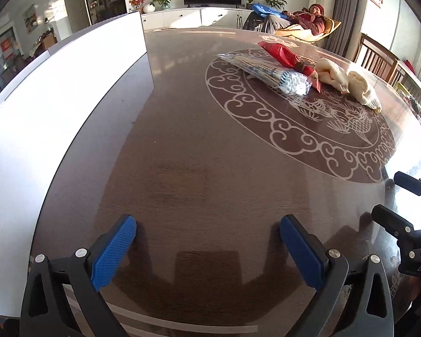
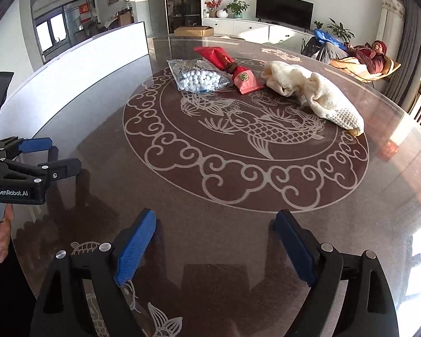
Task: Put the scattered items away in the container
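Right now both grippers hover over bare tabletop with nothing between their blue pads: the left gripper (image 1: 207, 248) stands wide apart, and the right gripper (image 2: 216, 247) likewise gapes over the glossy table (image 2: 182, 213). All three scattered items lie ahead of both, in a loose row across the far half of the carved medallion: the clear bag of cotton swabs (image 2: 199, 80), the red packet (image 2: 227, 66) touching it, and the cream knitted cloth (image 2: 314, 95) farthest right. The white container (image 1: 78, 84) stands at the left, its long wall running away along the table edge, well apart from the items. From the left wrist view the items lie ahead and to the right, the swab bag (image 1: 269, 74) nearest the container; its long axis runs slantwise, roughly along the line of approach, so I judge the jaws must close across its narrow width. From the right wrist view the cloth lies ahead and to the right, with its length crosswise. I judge the right gripper the better placed for the cloth, the left for the bag.
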The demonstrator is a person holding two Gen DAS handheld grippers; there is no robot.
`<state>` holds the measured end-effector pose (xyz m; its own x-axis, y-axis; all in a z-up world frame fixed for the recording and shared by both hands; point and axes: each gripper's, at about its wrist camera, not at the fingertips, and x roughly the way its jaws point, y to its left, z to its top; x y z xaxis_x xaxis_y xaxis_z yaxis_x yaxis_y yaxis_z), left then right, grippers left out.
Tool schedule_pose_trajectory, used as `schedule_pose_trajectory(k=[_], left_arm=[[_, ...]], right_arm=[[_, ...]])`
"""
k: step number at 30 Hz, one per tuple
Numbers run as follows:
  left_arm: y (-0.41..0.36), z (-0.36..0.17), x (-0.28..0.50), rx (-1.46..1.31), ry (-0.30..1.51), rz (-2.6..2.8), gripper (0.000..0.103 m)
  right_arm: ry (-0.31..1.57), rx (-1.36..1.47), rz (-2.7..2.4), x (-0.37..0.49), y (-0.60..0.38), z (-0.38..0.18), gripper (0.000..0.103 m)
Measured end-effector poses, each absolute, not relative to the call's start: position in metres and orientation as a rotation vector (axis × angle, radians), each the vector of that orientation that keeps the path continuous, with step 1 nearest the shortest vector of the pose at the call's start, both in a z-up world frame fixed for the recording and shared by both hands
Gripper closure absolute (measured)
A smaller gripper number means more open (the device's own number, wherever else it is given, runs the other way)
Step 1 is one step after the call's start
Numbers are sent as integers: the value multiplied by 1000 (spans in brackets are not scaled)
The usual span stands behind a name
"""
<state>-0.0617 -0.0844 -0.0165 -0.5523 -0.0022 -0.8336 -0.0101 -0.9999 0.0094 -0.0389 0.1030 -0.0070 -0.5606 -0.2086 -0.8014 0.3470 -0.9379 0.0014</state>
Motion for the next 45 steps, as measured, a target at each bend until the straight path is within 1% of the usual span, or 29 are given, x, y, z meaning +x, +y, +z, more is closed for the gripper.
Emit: schedule_pose_trajectory(k=[2, 45], left_arm=[[-84, -18, -59, -1445, 23, 2779, 0], [-85, -19, -61, -1434, 11, 2797, 0]], right_arm=[[225, 1263, -2518, -39, 102, -7, 14], [226, 1264, -2521, -38, 102, -7, 14]])
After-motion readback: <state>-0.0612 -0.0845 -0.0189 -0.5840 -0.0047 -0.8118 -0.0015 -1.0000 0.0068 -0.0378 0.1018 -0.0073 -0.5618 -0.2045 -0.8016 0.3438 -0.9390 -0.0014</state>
